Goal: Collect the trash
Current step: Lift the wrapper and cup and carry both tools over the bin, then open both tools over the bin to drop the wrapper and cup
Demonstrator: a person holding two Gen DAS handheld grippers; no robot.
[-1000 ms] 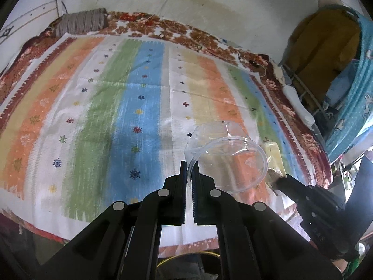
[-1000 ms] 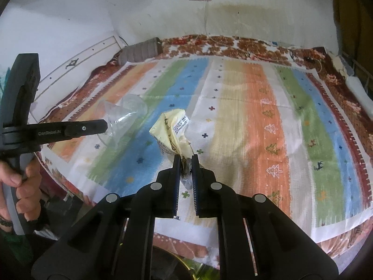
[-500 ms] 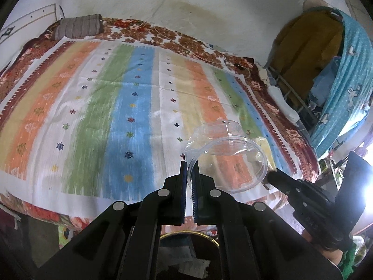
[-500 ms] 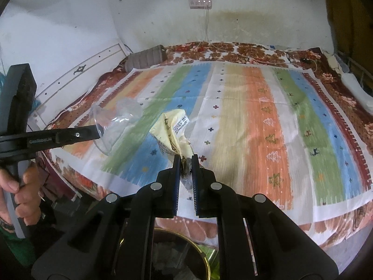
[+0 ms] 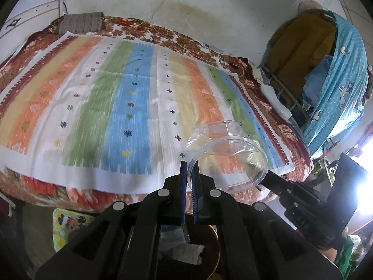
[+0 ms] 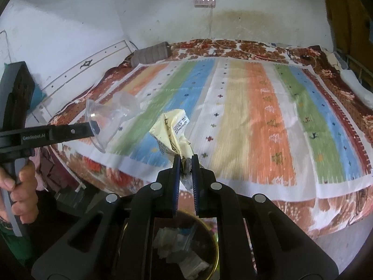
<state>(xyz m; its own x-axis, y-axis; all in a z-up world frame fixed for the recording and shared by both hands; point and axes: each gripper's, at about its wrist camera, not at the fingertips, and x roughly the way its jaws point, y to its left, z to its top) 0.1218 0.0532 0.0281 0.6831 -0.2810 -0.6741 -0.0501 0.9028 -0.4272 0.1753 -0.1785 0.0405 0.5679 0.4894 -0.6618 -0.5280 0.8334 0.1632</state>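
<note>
With the left gripper (image 5: 189, 163) pinched on a clear plastic cup (image 5: 227, 154) and the right gripper (image 6: 185, 157) clamped on a yellow wrapper (image 6: 173, 130), both pieces hung above the trash bin (image 6: 215, 252) at bottom centre, seemingly ready for release.

A bed (image 5: 116, 116) with a striped cover fills the room. Behind the bed rises a stained white wall (image 6: 163, 11) carrying a power strip (image 6: 205, 1). Right of the bed hangs blue cloth (image 5: 345, 81).
</note>
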